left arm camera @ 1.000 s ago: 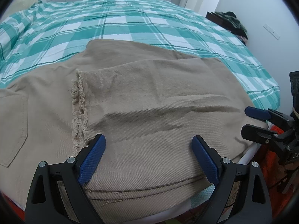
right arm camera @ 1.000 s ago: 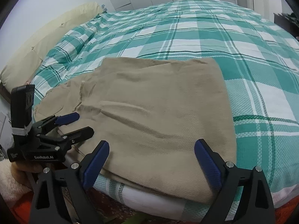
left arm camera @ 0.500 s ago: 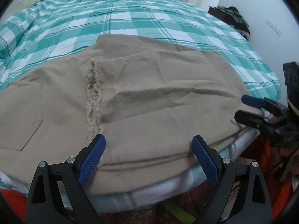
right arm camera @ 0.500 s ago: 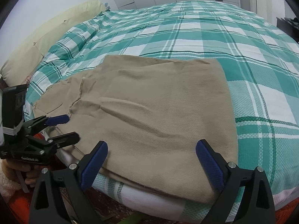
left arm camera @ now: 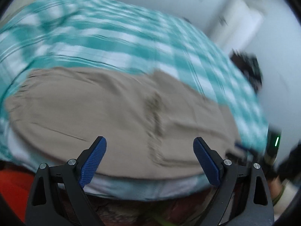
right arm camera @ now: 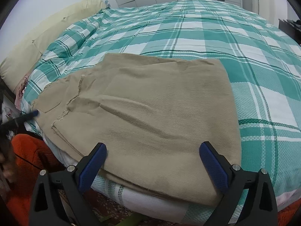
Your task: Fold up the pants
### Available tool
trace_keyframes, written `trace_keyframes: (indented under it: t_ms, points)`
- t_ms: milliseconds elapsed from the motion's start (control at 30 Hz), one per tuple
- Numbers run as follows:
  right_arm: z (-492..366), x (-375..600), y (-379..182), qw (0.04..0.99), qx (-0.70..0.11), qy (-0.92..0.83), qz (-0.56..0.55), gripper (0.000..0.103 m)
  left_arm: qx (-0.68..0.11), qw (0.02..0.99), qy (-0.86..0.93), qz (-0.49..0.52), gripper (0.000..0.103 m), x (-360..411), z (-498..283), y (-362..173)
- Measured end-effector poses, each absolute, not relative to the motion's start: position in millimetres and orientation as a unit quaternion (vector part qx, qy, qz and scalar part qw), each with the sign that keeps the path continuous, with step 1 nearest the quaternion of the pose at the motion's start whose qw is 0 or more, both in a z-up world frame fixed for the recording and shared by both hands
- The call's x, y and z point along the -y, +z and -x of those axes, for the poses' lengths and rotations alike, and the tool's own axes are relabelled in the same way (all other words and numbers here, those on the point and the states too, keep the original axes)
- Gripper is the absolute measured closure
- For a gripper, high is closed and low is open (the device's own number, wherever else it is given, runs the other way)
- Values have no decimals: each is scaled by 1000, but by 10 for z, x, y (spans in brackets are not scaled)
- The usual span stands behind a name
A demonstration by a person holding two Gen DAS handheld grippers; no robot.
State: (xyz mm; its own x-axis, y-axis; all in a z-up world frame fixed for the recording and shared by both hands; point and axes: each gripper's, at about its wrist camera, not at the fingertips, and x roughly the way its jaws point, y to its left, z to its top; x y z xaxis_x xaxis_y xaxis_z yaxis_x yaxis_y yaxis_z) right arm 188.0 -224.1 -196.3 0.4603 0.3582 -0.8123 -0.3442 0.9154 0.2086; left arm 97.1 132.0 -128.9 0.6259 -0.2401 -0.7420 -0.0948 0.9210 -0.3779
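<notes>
**Both tongs free, khaki pants lying folded at the bed edge**

The beige cotton twill pants [right arm camera: 150,116] lie flat on the bed with the green-and-white checked cover [right arm camera: 207,33], close to its near edge. They are already folded over: one frayed hem edge lies across the lower layer near a back pocket, so the cloth is in at least two layers. Probably the pants are kept at the edge so that both hands can reach them without leaning.

The right tongs [right arm camera: 152,167] hover just above the near border of the cloth. The jaws have just been opening and now stand wide apart; the cloth is below them, not pinched. The left tongs [left arm camera: 149,160] are also spread wide and hold nothing; this view is blurred. Judging from this, the next fold needs a new grasp on a border.

No container is visible. A cream pillow [right arm camera: 47,32] lies at the far left of the bed.
</notes>
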Motion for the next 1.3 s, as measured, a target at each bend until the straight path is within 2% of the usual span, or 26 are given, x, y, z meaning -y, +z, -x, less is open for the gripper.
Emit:
trace_keyframes:
  t_ms: [133, 200, 233, 333, 467, 700, 833, 1000, 1033, 1067, 1167, 1300]
  points:
    - [-1882, 2223, -1972, 855, -478, 202, -2, 1, -381, 863, 37, 328, 10, -2315, -734, -1320]
    - [-1887, 2223, -1973, 855, -478, 202, -5, 0, -364, 837, 62, 403, 17, -2732, -582, -1476]
    - [-1888, 2221, -1974, 855, -478, 202, -5, 0, -357, 826, 66, 431, 23, -2878, -518, -1549]
    - [-1898, 2220, -1973, 855, -479, 201, -3, 0, -335, 815, 67, 468, 27, -3062, -408, -1685]
    - [-1903, 2223, -1971, 855, -479, 201, -5, 0, -324, 808, 62, 489, 37, -3112, -443, -1800]
    - [-1908, 2223, -1975, 855, -478, 201, -5, 0, -334, 792, 88, 503, 38, -3139, -465, -1950]
    - [-1905, 2216, -1976, 856, -478, 198, -3, 0, -337, 794, 85, 498, 49, -3120, -530, -1979]
    - [-1897, 2199, -1971, 856, -477, 198, -2, 0, -346, 788, 91, 501, 50, -3159, -617, -2089]
    - [-1895, 2197, -1972, 856, -477, 198, -1, 0, -347, 786, 93, 503, 61, -3169, -624, -2115]
    - [-1896, 2195, -1972, 856, -477, 198, -1, 0, -350, 786, 95, 501, 90, -3176, -631, -2135]
    - [-1895, 2196, -1972, 856, -477, 198, -2, 0, -343, 783, 87, 511, 99, -3186, -542, -2111]
    - [-1894, 2196, -1973, 856, -477, 198, -2, 0, -368, 792, 108, 474, 99, -3126, -468, -2087]
